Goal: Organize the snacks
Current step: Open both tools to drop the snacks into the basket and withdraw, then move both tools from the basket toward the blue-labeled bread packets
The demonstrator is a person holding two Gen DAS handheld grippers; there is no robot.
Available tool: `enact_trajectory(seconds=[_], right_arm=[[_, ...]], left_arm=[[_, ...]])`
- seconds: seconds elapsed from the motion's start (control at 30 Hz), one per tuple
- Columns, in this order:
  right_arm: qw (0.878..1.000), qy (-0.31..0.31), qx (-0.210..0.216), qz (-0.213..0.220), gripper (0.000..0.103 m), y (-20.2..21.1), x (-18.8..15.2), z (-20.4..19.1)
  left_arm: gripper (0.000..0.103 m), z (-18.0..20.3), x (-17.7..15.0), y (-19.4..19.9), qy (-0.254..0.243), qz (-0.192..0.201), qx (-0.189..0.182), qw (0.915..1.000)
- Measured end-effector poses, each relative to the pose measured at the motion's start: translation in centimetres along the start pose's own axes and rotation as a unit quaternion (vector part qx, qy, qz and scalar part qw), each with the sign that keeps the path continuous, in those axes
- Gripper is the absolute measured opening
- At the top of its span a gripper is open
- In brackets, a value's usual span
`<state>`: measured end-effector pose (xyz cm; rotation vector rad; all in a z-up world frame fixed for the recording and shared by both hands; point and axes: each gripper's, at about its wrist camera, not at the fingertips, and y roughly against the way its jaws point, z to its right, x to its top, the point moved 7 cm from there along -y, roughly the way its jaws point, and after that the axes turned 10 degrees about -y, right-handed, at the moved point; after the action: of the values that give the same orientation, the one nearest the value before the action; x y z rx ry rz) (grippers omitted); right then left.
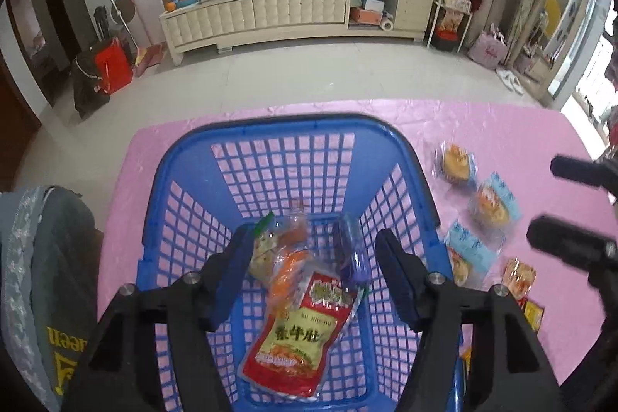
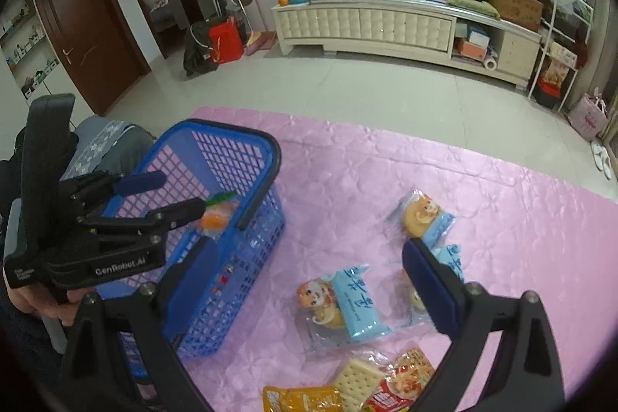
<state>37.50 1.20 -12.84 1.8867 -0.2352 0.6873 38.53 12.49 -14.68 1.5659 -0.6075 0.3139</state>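
Your left tongs (image 1: 313, 257) sit apart over the blue basket (image 1: 270, 138), nothing pinched. Below them in the basket: a red sauce pouch (image 1: 297, 331), an orange packet (image 1: 287, 265) and a clear wrapper, blurred. Your right tongs (image 2: 309, 277) are also apart and empty, low over the pink tabletop (image 2: 502, 203). Between their fingers lies a blue-wrapped cake (image 2: 340, 307); crackers (image 2: 357, 379) nearer you, another cake (image 2: 423, 217) beyond. Basket stands left of the loose snacks.
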Motion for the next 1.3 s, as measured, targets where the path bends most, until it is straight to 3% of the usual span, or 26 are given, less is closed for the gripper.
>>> enact_trajectory(seconds=[0.33,0.6,0.83,1.13,1.3], right_arm=[[1.0,-0.015,0.008,0.003,0.098,2.1,-1.4,0.0],[1.0,-0.016,0.005,0.025,0.098,6.2,-2.7,0.2],[0.999,-0.02,-0.015,0.036,0.098,9.5,-4.5,2.7],[0.998,-0.033,-0.035,0.037,0.098,12.9,-5.7,6.2],[0.998,-0.044,-0.037,0.016,0.098,13.2,-6.0,7.7]], left_arm=[[0.073,2.2,-2.1,5.5,-0.01,0.027,-0.002,0.9996],[0.078,4.2,-2.3,9.6,-0.005,0.05,-0.001,0.9987],[0.078,6.4,-3.2,11.2,0.027,0.049,-0.032,0.998],[0.078,10.5,-2.8,12.7,0.011,0.05,-0.031,0.9982],[0.078,12.9,-2.1,12.0,0.009,0.028,-0.038,0.9988]])
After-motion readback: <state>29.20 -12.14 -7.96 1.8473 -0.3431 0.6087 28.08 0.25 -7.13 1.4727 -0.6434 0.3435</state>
